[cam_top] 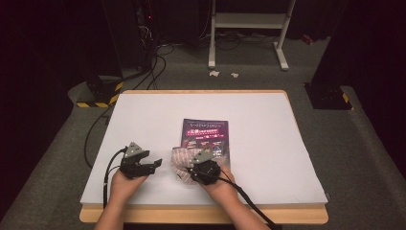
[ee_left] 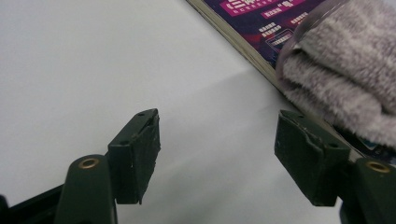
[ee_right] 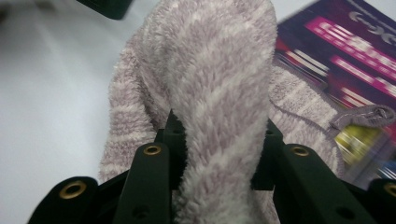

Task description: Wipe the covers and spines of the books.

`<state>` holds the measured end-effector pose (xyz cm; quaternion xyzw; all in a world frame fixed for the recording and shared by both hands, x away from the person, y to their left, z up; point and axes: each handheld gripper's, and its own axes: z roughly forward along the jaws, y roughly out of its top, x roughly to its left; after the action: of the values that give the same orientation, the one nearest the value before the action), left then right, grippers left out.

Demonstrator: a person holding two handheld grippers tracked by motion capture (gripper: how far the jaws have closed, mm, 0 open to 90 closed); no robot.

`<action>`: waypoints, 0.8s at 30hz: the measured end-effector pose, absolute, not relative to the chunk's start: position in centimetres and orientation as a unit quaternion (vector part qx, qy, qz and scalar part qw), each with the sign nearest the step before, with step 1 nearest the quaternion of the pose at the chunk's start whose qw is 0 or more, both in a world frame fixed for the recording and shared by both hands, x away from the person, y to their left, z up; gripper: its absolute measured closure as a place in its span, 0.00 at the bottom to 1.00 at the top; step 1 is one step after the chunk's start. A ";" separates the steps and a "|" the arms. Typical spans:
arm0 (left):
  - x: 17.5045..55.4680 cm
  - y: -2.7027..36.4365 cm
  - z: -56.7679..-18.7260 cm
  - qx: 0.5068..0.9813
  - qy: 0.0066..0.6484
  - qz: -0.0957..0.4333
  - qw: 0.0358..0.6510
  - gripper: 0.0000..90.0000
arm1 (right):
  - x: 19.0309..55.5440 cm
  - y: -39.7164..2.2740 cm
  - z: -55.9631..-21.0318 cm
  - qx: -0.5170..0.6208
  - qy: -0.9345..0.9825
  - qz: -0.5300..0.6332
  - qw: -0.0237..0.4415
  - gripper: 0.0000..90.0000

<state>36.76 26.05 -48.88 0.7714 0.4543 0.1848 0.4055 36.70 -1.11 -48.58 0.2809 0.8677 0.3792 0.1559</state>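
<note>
A fluffy pale pink striped sock [cam_top: 181,162] [ee_right: 210,79] lies bunched over the near left corner of a purple magazine [cam_top: 205,136] [ee_right: 345,60] on the white table [cam_top: 258,143]. My right gripper [cam_top: 194,168] [ee_right: 217,140] is shut on a fold of the sock, which bulges up between its jaws. To the left, my left gripper [cam_top: 154,164] [ee_left: 217,156] hovers low over the bare tabletop, jaws wide open with nothing between them. The sock [ee_left: 341,79] and the magazine's edge [ee_left: 247,28] sit just beyond its right jaw.
The white sheet covers a wooden table whose near edge [cam_top: 201,214] runs under my forearms. Beyond the far edge are cables [cam_top: 153,67] on the floor and a white metal stand [cam_top: 249,28]. Bare tabletop spreads left and right of the magazine.
</note>
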 end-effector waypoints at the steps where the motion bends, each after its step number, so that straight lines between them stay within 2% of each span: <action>1: 36.8 26.3 -48.9 0.770 0.456 0.185 0.406 0.35 | 36.7 -0.7 -48.6 0.278 0.869 0.379 0.155 0.75; 7: 36.9 27.6 -48.8 0.758 0.471 0.187 0.411 0.35 | 36.4 1.7 -48.6 0.263 0.872 0.384 0.150 0.74; 12: 36.9 27.9 -48.8 0.757 0.473 0.187 0.410 0.35 | 36.4 1.6 -48.6 0.266 0.871 0.383 0.154 0.74; 21: 36.9 27.4 -49.0 0.761 0.469 0.185 0.409 0.35 | 36.3 -2.4 -48.7 0.296 0.861 0.378 0.170 0.74; 24: 37.0 27.3 -49.1 0.763 0.467 0.184 0.408 0.35 | 36.1 -5.4 -48.7 0.320 0.851 0.373 0.183 0.73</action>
<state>36.98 27.28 -49.05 0.7627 0.4667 0.1836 0.4084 36.12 -5.35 -48.73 0.3203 0.8514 0.3727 0.1833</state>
